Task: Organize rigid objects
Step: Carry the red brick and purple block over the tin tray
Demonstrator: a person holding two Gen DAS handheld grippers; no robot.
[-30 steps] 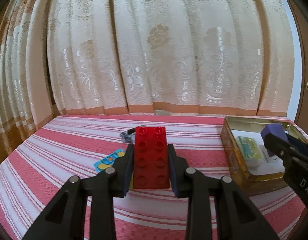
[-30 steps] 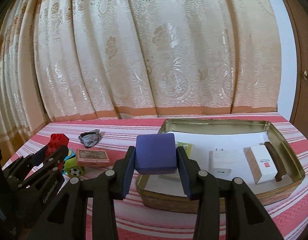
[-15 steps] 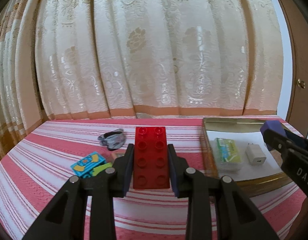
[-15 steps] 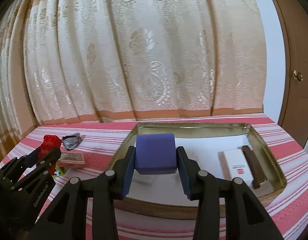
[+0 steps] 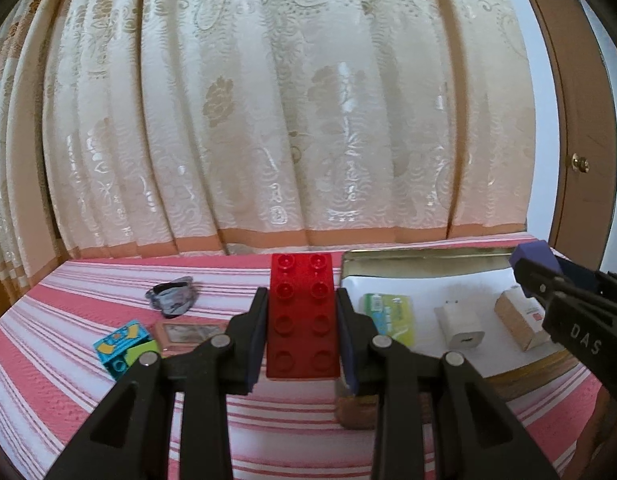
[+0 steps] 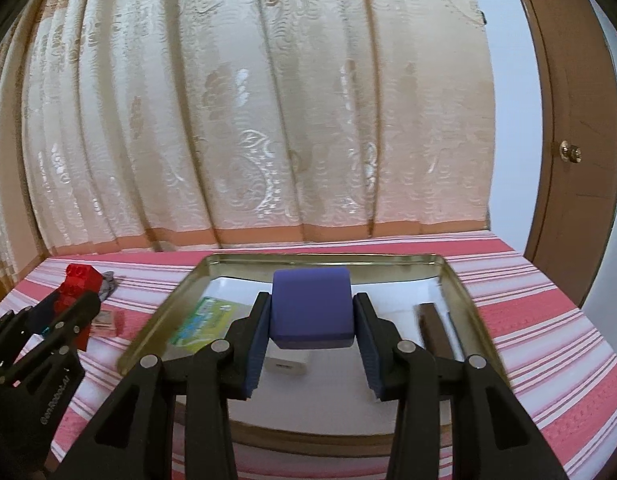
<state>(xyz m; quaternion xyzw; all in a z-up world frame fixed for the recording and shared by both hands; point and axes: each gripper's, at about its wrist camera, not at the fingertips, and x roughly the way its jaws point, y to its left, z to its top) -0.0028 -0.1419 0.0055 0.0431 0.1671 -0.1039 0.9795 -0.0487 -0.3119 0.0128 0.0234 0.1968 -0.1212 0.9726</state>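
Red brick (image 5: 303, 316), at 12 o'clock in the left wrist view, is pinched by its long sides in the left tongs (image 5: 301, 340), above the striped bed (image 5: 68, 360) just left of the tin (image 5: 424, 254). Loose pieces, a blue block (image 5: 122, 340) and a grey clip (image 5: 173, 295), lie at 9 to 10 o'clock. To the right, the right tongs (image 6: 311, 340) grip a purple block (image 6: 311, 307) above the tin's middle, over a white charger (image 6: 286, 364), with a green card (image 6: 200, 322) at 9 o'clock. Both loads appear mid-carry; the next move likely calls for lowering each onto bare lining and releasing. Both tongs point slightly downward.
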